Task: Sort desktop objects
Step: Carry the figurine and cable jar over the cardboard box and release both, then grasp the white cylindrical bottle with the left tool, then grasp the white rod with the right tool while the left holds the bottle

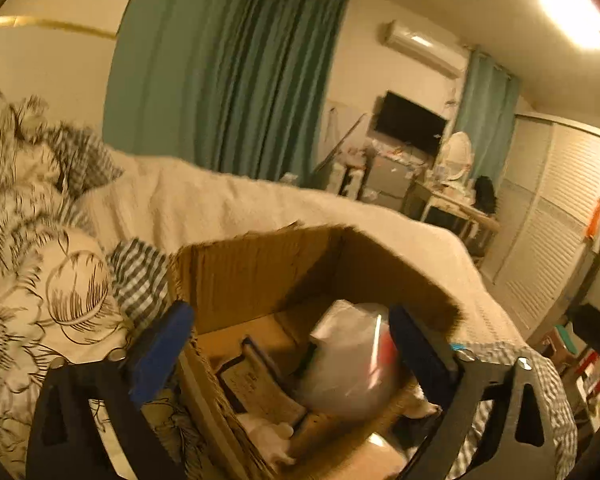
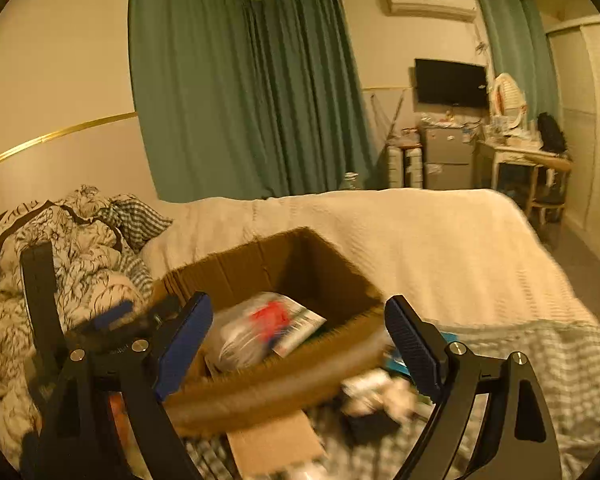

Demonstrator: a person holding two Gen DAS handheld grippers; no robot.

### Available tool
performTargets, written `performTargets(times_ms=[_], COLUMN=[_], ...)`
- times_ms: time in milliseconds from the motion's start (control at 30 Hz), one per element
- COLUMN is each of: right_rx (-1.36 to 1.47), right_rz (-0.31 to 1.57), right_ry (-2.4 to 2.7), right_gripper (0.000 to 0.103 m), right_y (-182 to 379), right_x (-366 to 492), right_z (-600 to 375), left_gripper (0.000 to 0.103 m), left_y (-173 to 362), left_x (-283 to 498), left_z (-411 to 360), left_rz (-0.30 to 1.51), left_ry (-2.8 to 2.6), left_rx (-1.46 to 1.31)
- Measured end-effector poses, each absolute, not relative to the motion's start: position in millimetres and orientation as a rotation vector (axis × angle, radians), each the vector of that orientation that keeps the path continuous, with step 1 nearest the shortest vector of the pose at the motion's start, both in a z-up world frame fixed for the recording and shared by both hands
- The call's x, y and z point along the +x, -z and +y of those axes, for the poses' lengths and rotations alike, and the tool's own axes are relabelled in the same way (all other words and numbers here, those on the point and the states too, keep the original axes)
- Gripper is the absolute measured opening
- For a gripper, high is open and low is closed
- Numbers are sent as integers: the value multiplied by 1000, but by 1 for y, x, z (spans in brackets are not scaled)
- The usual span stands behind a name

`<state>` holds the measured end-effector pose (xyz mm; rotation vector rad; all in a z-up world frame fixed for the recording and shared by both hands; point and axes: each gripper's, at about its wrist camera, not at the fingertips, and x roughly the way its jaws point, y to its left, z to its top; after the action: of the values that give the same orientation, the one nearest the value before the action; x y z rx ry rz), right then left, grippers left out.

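Left wrist view: the left gripper (image 1: 292, 344) stands with its blue-padded jaws wide apart and nothing clamped, hanging over an open brown corrugated cardboard box (image 1: 260, 264) that sits on the bed. Inside lie a crinkled clear plastic bag with something red in it (image 1: 348, 360), a flat dark-framed tablet-like slab (image 1: 260, 384) to its left, and small white bits (image 1: 272, 436) near the front. The bag looks light, soft and slippery — best pinched at a bunched fold near its top. The slab seems stiff; its long edges would suit the pads. The box wall on the left crowds that jaw.

Right wrist view: the right gripper (image 2: 298, 344) is likewise spread, holding nothing, just before the box's near wall (image 2: 284, 384). Loose items — a blurred white-and-dark clutter (image 2: 376, 400) and a cardboard flap (image 2: 272, 444) — lie on the grey checked cloth (image 2: 540, 360) outside the box. A floral duvet (image 2: 12, 320) is heaped at the left, and the cream blanket (image 2: 420, 248) stretches beyond.
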<state>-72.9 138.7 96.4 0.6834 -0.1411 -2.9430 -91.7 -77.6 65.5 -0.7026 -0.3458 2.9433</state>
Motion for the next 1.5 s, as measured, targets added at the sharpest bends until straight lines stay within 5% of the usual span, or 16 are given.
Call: performTargets(times_ms=[233,500,633,900,967,1000,1133,1500], right_rx=[720,729,773,952,992,1015,1049,1206], right_rz=[-84,-123,-207,-230,-200,-194,-183,59], right_ry=[3051,3122,3134,3062,3050,3046,2993,2778], right_gripper=[88,88,88,88,88,88,87,81], right_y=[-119,-100,-65,7,19,26,46,108], right_x=[13,80,87,44,28,20,-24,-125], right_z=[188,218,234,252,257,260,276,268], left_gripper=[103,103,95,85,50,47,45,40], left_y=[-74,-8,26,74,85,90,85,72], left_x=[-25,10,7,-17,-24,-27,-27,-48], left_z=[-43,34,57,79,90,97,111,99], left_rz=[-330,-177,-117,-144,-95,-43,81,-93], left_ry=[-2833,-2726,-2691,-2623,-2622,-2617,-2633,-2588], left_rx=[-736,-940,-1018,-1189,-1210,-1206,-1100,-1009])
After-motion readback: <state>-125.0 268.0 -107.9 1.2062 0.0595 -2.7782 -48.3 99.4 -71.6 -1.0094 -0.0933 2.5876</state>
